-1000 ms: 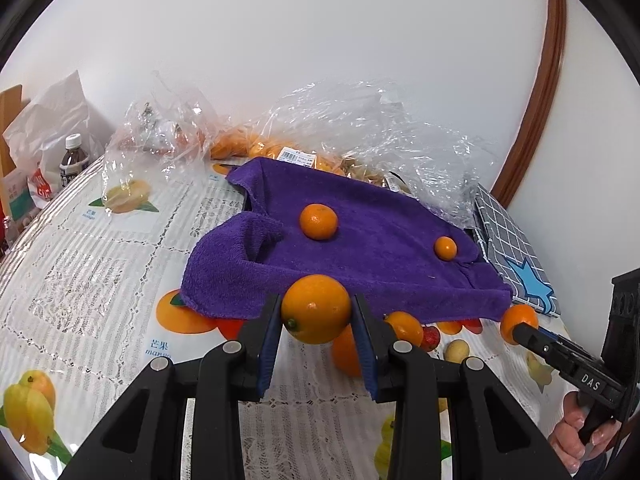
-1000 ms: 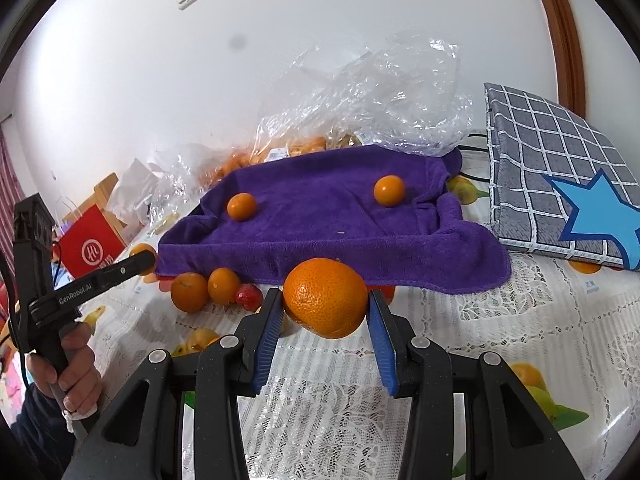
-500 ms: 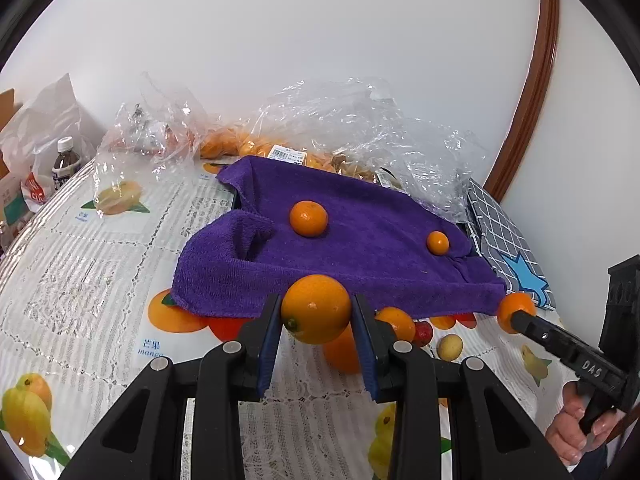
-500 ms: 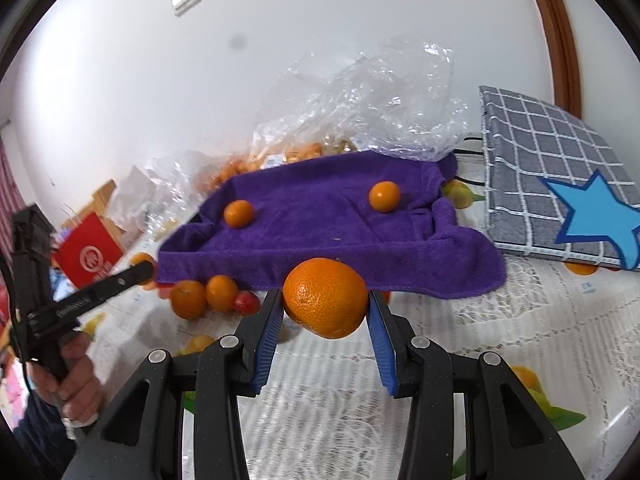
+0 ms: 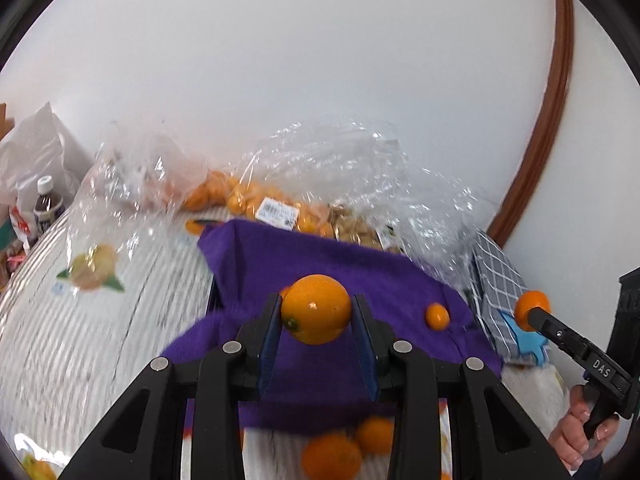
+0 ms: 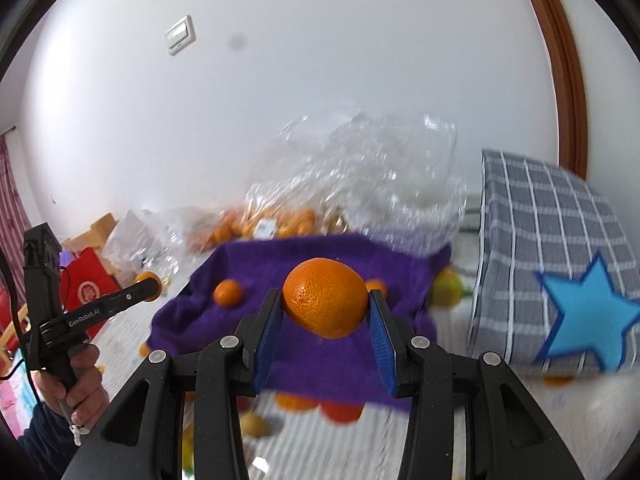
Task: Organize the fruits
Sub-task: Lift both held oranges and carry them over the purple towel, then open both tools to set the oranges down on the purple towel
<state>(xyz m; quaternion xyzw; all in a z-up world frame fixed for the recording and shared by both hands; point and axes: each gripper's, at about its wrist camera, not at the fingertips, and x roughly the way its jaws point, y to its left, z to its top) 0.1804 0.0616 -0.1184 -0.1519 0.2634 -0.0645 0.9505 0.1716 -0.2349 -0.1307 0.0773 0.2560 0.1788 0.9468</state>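
My left gripper (image 5: 316,312) is shut on a smooth orange (image 5: 316,308) and holds it in the air above the purple towel (image 5: 304,264). My right gripper (image 6: 325,307) is shut on a larger, rougher orange (image 6: 325,303), also above the purple towel (image 6: 276,268). A small orange (image 5: 437,316) lies on the towel's right part; it is partly hidden behind the held orange in the right wrist view (image 6: 377,286). Another small orange (image 6: 227,292) lies on the towel's left part. Loose oranges (image 5: 352,446) lie on the tablecloth before the towel.
Clear plastic bags (image 5: 320,184) with more fruit stand behind the towel. A grey checked cushion with a blue star (image 6: 556,276) lies to the right. A dark bottle (image 5: 46,204) and a white bag stand at far left. A red box (image 6: 90,292) is at left.
Both grippers have risen and moved forward with their oranges, from before the towel's front edge to above the towel. The views are blurred by motion.
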